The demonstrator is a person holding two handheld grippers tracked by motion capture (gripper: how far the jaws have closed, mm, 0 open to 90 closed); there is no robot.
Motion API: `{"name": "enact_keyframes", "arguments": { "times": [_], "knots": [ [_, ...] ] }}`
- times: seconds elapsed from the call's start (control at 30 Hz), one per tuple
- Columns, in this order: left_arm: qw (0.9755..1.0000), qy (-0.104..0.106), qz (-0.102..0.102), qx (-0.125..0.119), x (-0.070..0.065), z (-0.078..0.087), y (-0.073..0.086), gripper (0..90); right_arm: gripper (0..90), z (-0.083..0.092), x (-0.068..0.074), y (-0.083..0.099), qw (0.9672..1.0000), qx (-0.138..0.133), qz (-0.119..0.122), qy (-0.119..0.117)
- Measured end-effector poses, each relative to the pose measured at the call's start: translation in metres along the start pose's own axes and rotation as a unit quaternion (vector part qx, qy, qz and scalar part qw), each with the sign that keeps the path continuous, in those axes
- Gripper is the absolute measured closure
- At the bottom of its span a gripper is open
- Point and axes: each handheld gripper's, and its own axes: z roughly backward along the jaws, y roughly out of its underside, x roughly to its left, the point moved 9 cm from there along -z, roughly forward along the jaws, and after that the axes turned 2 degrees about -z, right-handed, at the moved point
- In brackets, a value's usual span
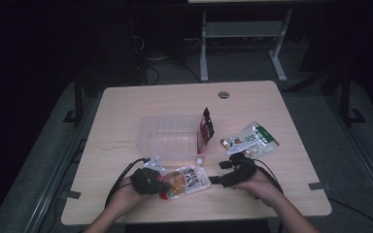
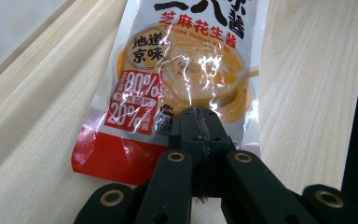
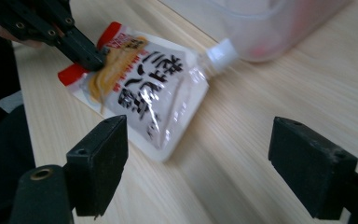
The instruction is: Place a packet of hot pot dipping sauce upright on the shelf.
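Left tongs [image 2: 199, 122] on "Sesame Peanut" sauce pouch [image 2: 186, 79]

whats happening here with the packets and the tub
A person works at a wooden table with a gripper in each hand. The left gripper is shut on the bottom edge of a spouted sauce pouch lying flat near the front edge. The right gripper is open, its jaws pointing toward that pouch without touching it. Behind stands a clear plastic tub with a red packet leaning in it, and a green snack bag lies to its right.
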Motion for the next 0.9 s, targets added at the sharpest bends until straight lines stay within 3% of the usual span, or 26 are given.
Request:
{"name": "enact_keyframes", "arguments": {
  "times": [0.37, 0.53, 0.9],
  "knots": [
    [1.0000, 0.005, 0.003, -0.001, 0.000, 0.000, 0.001, 89.8, 22.5, -0.032, 0.006, -0.012, 0.9993, 0.012, -0.015, -0.032],
    [1.0000, 0.007, 0.006, -0.004, 0.001, 0.000, 0.001, 89.9, 25.9, -0.039, 0.010, -0.007, 0.9987, 0.027, -0.014, -0.041],
    [0.9997, 0.014, 0.015, -0.010, 0.001, 0.000, 0.001, 89.9, 47.3, -0.046, 0.023, -0.003, 0.9940, 0.028, -0.036, -0.099]
  ]
}}
